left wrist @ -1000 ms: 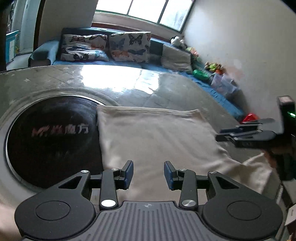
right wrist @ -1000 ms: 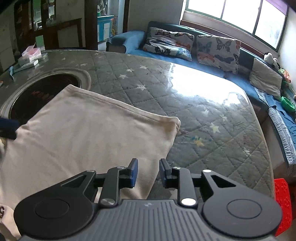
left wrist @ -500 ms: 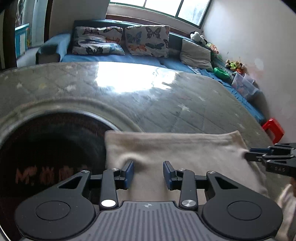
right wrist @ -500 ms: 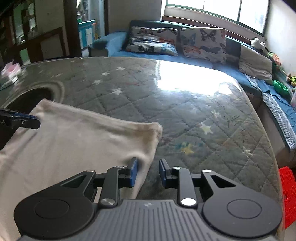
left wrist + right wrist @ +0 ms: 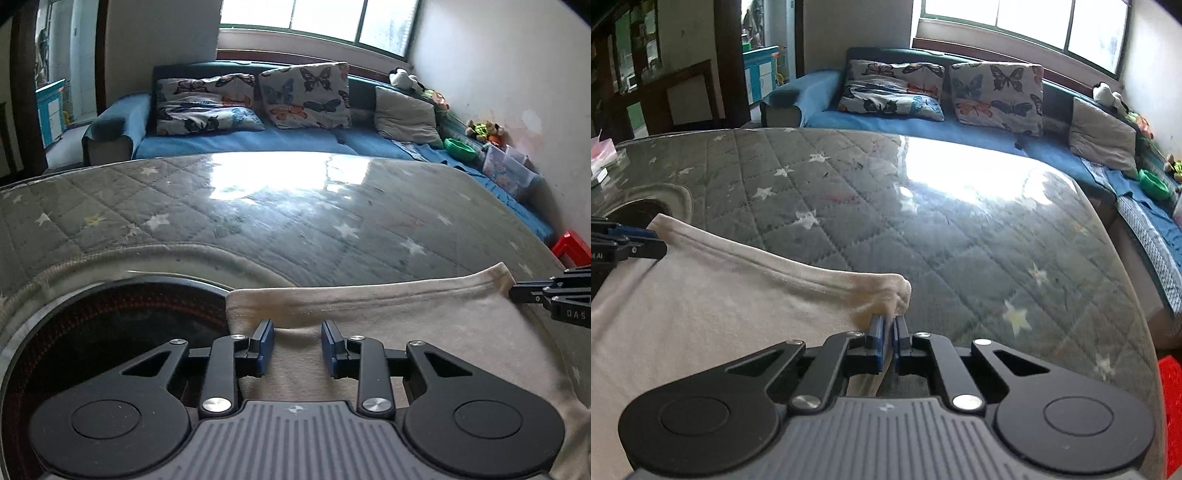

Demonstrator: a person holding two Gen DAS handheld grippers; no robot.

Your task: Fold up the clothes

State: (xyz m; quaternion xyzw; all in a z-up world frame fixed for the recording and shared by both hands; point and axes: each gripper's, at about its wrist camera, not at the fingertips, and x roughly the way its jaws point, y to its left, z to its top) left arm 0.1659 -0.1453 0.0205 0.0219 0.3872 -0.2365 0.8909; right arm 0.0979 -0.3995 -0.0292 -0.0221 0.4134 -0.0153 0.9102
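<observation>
Item: cream garment [image 5: 424, 332], spread flat on the quilted desk [image 5: 295, 221], one side over a dark round inset [image 5: 92, 332].
Progress: no fold visible yet; far-hem corners being taken, so the fold proper looks still to come.
Right claw [image 5: 888, 334]: pinched tight on the hem's right corner, cloth bunched at its tips.
Left claw [image 5: 297, 341]: narrowing, pads apart, cloth beneath and between them, hem edge just ahead.
</observation>
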